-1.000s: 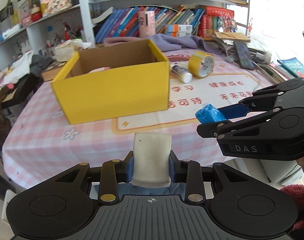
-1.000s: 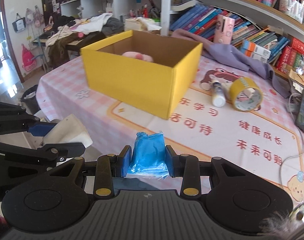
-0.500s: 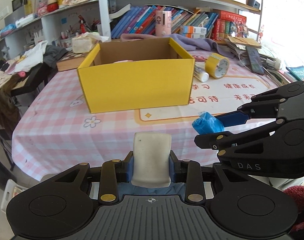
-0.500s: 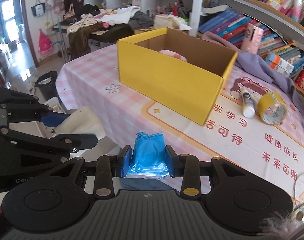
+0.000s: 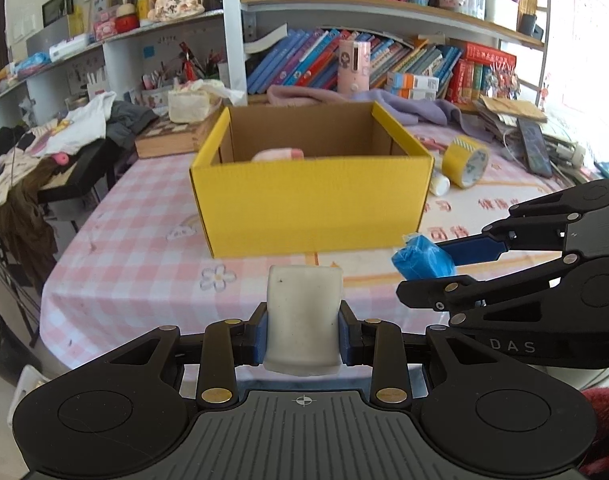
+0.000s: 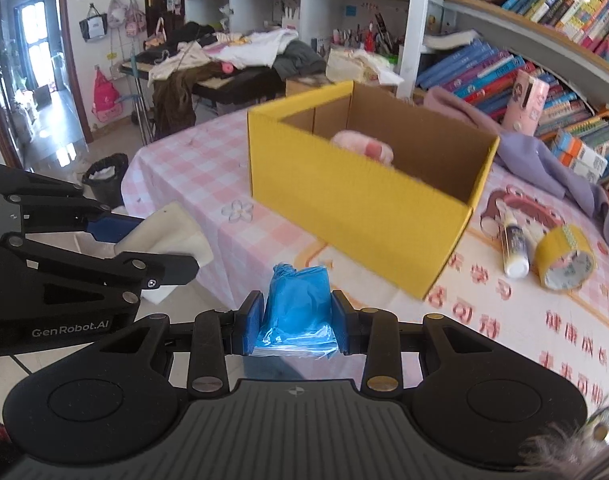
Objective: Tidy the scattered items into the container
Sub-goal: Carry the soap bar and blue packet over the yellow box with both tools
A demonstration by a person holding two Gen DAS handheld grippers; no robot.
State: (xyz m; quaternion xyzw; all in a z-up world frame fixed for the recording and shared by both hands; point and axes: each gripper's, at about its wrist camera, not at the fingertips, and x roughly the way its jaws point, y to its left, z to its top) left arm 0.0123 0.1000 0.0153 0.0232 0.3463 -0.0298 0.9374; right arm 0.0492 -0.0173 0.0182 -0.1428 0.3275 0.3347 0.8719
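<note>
A yellow cardboard box stands open on the pink checked tablecloth, with a pink soft item inside. My left gripper is shut on a white spongy block, held short of the box near the table's front edge. My right gripper is shut on a blue plastic-wrapped packet, level with the left one and to its right. A roll of yellow tape and a white tube lie right of the box.
A purple cloth lies behind the box before shelves of books. A phone and papers sit at the far right. Left of the table stand a side table heaped with clothes and a black bin.
Both grippers have moved along the table's front, so the box now sits more squarely ahead in the left view and farther right in the right view. Both grips are unchanged.
</note>
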